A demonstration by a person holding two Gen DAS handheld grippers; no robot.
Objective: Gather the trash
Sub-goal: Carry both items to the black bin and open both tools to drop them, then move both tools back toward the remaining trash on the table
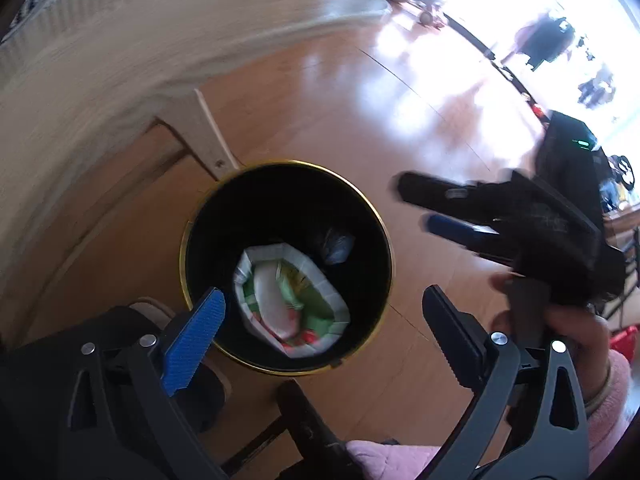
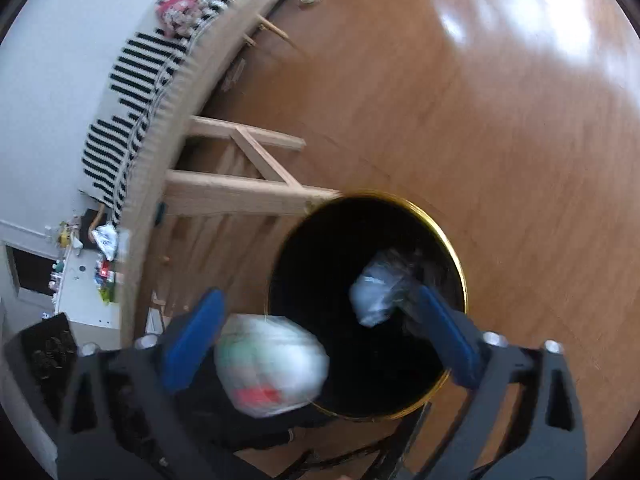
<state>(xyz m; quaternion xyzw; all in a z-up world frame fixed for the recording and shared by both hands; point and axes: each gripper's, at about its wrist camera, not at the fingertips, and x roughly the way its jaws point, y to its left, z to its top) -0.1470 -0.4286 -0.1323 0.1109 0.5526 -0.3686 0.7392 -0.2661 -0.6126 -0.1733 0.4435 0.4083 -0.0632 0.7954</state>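
Observation:
A black bin with a gold rim stands on the wooden floor beside a table leg. Inside its opening I see a white, green and red paper wrapper and a crumpled clear plastic piece. My left gripper hangs open above the bin's near rim, nothing between its fingers. My right gripper is open to the right of the bin. In the right wrist view that gripper is open over the bin. The blurred wrapper overlaps the near rim, untouched, and the plastic lies further inside.
A light wooden table curves round the bin, its leg touching the rim. A striped cloth lies on the table. A hand in a pink sleeve holds the right gripper. Small litter sits on a white surface at the left.

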